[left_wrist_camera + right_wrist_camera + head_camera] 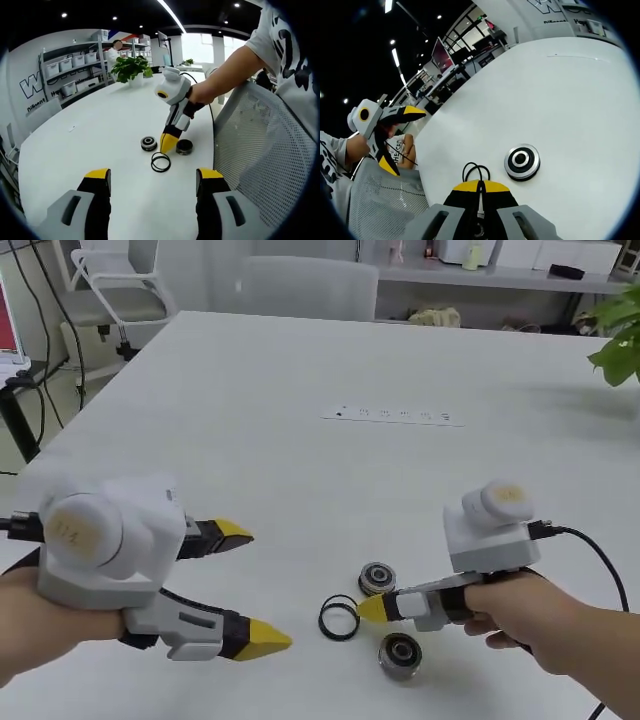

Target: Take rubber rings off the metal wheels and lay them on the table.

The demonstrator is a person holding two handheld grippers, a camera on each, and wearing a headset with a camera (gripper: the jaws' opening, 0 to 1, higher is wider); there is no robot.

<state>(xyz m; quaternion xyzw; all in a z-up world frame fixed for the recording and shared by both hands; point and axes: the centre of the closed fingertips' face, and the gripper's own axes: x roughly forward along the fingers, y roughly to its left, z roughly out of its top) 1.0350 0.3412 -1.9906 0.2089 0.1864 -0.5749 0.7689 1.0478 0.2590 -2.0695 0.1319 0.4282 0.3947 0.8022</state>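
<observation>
The white table (300, 470) has little on it: two small metal wheels and a pair of black rings (339, 617) that lie flat on the top, one overlapping the other. The near wheel (401, 653) sits close to the person and the far wheel (377, 577) sits just beyond the rings, so the rings lie slightly to the left of the gap between them.

The right claw (372, 608) is low over the table with its yellow tips pressed together, and it points at the right edge of the rings. In its own view the rings (476, 172) loop out just past the closed tips (480, 186), with the far wheel (521, 161) to the right. I can't tell from here whether it is nipping the rubber or only touching it.

The left claw (250, 585) is held off to the left, well apart from the parts, with its jaws spread wide and nothing between them. From its own view (154, 175) the rings (160, 162) lie straight ahead, and the right claw (167, 144) comes down onto them between the two wheels (149, 143) (184, 146).

A potted plant (620, 340) stands at the far right corner.
</observation>
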